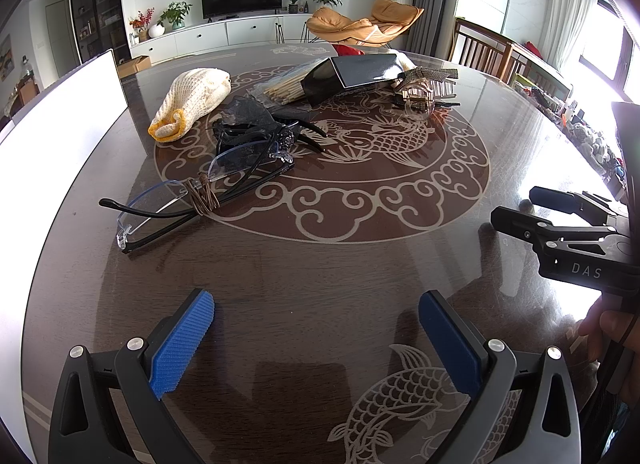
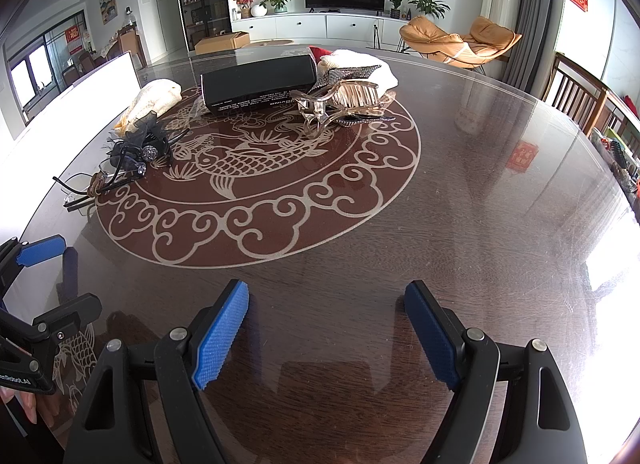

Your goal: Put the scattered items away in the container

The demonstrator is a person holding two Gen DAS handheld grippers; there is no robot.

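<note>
Clearly both the left gripper [image 1: 316, 336] and right gripper [image 2: 326, 334] gape wide, empty; the glasses [image 1: 168, 200], tangled with a cord [image 1: 202, 198], could drag neighbours or slip.

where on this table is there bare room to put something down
Bare: the near strip between the left hand-held gripper and glasses, and the right side of the table. Crowded: far left, around the black box and clear hair claw.
</note>
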